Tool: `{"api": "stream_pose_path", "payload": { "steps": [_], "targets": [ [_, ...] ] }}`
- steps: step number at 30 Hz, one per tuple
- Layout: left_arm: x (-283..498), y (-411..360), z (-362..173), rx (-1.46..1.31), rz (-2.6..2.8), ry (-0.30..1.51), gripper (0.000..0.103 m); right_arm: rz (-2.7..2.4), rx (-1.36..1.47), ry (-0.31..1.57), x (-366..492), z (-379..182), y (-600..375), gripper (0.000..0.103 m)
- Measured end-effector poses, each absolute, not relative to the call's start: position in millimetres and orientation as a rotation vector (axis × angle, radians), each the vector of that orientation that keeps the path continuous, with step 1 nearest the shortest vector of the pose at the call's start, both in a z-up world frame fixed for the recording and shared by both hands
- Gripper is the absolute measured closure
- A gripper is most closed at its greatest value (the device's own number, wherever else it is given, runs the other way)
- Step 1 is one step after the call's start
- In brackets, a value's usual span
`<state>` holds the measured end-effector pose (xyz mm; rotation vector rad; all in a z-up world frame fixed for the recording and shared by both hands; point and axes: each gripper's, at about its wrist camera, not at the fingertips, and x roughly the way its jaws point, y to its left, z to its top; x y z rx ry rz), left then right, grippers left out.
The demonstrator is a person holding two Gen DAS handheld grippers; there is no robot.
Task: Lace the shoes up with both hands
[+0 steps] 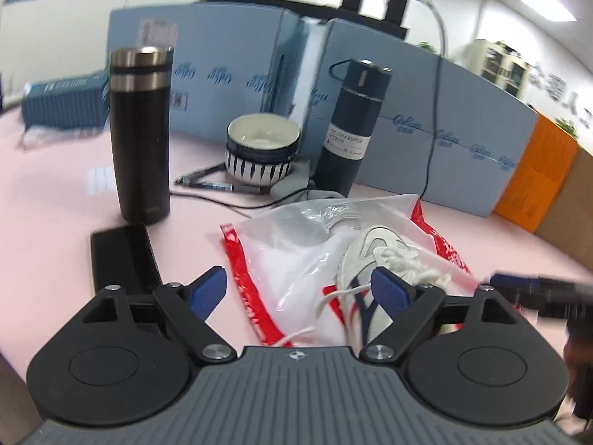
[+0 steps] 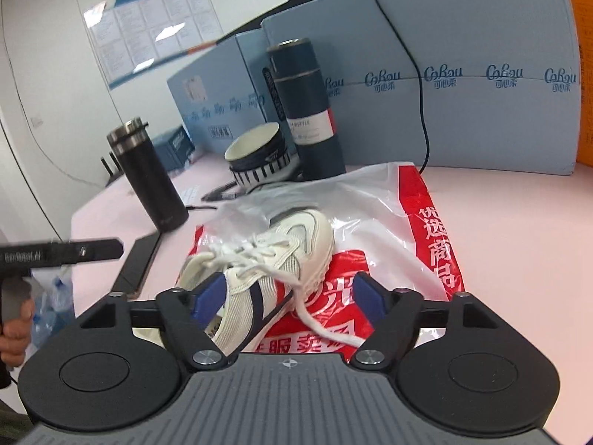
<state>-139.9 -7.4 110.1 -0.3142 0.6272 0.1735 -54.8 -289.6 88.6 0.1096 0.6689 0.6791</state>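
Both tongs stand wide, nothing pinched between their blue pads: the left gripper [image 1: 298,291] hangs over the edge of a red-and-white plastic bag [image 2: 415,222], and the right gripper [image 2: 285,296] straddles the near end of a white sneaker [image 2: 281,259] without touching it.

The sneaker lies on the bag, on a pink table [image 2: 519,241]. In the right wrist view its long axis runs from lower left to upper right, toe toward the far side of the table and heel toward the camera; a dark blue stripe crosses its side. White laces [image 2: 241,250] sit in a loose tangle over the tongue, and one free end trails down across the bag's red print (whether a knot is tied cannot be told).

In the left wrist view the shoe is mostly hidden behind the right-hand finger, and a fold of the bag covers its toe. The heel is cut off by the gripper's body in both views. At the left edge of the right wrist view a hand [image 2: 15,330] grips the other tool's handle, only partly in frame and blurred.

Behind the bag stand a black flask [image 1: 141,133], a striped bowl [image 1: 261,155] and a dark blue bottle [image 1: 350,126].
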Motion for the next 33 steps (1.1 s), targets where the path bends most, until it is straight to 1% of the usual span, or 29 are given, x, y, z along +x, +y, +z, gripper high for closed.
{"api": "stream_pose_path", "payload": {
  "steps": [1,2,5,6,8,12,17,24,33],
  "targets": [
    [-136,-11,112,-0.329,0.166,0.651,0.019,0.676,0.109,0.686,-58,90,-287,0.019],
    [-133,-15,113,-0.333,0.155,0.675,0.018,0.693,0.092,0.701,-61,93,-284,0.011],
    [-128,-31,119,-0.291,0.177,0.740,0.014,0.731,-0.006,0.718,-73,101,-273,0.008],
    [-128,-35,119,-0.276,0.181,0.758,0.013,0.729,-0.039,0.718,-77,104,-269,0.005],
    [-129,-43,120,-0.247,0.183,0.792,0.013,0.732,-0.066,0.726,-83,108,-265,0.003],
    [-134,-51,119,-0.194,0.174,0.824,0.012,0.764,-0.044,0.758,-94,107,-260,0.002],
    [-136,-46,115,-0.176,0.188,0.885,0.012,0.735,-0.028,0.810,-104,103,-248,0.000],
    [-138,-34,107,-0.152,0.188,0.982,0.011,0.692,-0.005,0.866,-114,103,-225,0.000],
    [-150,-13,97,-0.172,0.208,1.070,0.010,0.592,-0.064,0.962,-138,100,-194,0.000]
  ]
}}
